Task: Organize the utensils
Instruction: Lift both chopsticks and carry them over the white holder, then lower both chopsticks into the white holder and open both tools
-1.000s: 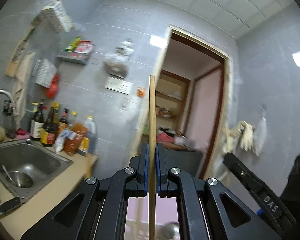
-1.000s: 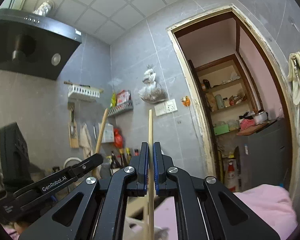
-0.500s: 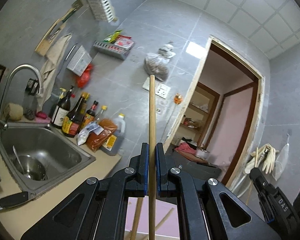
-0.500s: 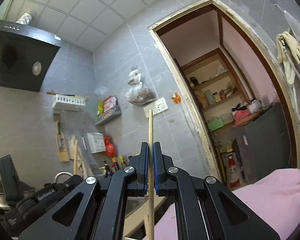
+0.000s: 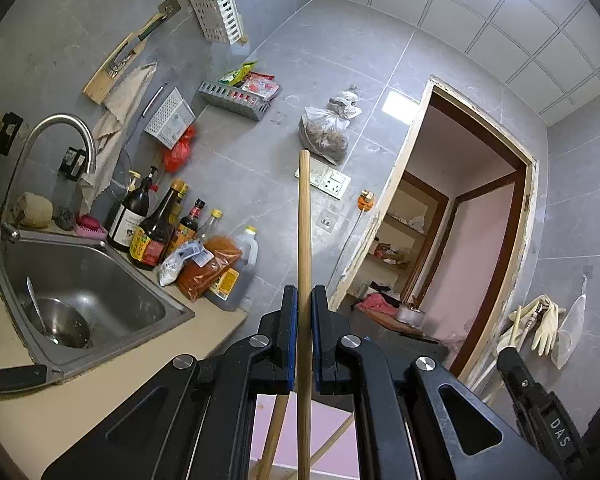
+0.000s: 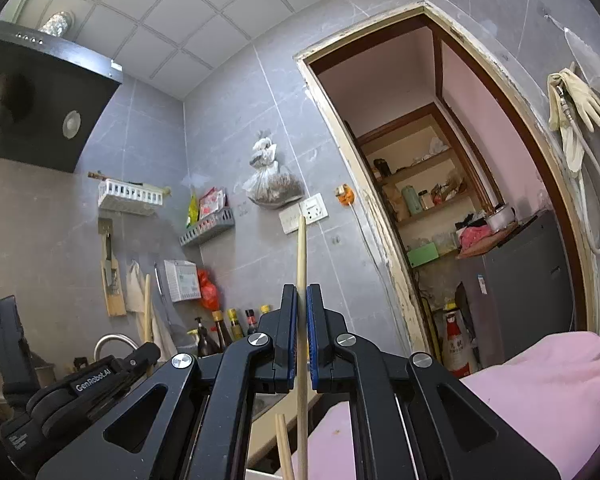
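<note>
Chopstick (image 5: pixel 303 240) upright between tongs (image 5: pixel 304 296)

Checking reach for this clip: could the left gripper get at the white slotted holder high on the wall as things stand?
Probably yes, though not free-handed. The left gripper is shut on a chopstick and angled up toward the wall. Nothing visible lies between it and the white slotted holder, which hangs well above the sink.

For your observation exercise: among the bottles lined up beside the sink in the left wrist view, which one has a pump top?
The dark bottle with the white label, at the sink end of the row; its neighbours all wear plain screw caps.
</note>
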### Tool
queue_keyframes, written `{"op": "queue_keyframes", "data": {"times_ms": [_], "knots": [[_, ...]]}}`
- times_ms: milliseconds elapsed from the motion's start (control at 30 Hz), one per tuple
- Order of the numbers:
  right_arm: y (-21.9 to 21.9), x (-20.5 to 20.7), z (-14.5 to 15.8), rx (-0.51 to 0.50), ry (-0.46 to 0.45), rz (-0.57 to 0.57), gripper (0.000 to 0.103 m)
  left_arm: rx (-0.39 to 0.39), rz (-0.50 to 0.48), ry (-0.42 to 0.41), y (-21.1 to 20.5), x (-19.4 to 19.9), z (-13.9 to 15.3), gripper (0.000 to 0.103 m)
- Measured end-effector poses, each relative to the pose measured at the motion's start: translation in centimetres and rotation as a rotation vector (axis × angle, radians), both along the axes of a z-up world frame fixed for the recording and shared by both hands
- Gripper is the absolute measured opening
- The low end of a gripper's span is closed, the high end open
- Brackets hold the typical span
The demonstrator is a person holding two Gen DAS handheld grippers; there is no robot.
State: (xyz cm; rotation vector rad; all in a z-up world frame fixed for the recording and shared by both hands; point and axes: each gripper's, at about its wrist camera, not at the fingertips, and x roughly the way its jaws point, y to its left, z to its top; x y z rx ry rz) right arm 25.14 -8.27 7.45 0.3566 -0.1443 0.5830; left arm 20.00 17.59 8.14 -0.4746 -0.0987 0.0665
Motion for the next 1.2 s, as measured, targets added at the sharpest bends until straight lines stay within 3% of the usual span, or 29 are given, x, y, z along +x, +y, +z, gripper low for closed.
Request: {"op": "queue_keyframes", "data": {"times_ms": [400, 767, 1200], "knots": [[1.3, 0.3, -1.3, -0.055, 0.031, 0.019, 0.003, 0.046, -0.007, 0.030, -1.5, 0.7, -1.6, 0.004], [1.7, -0.1, -1.6, -0.085, 0.034, 0.026, 0.003, 0.049, 0.020, -0.007, -1.5, 0.3, -1.8, 0.004], [2.1, -0.2, -1.7, -0.116, 0.044, 0.025, 0.006, 0.071, 0.022, 0.060, -1.9, 0.4, -3.7, 0.005]]}}
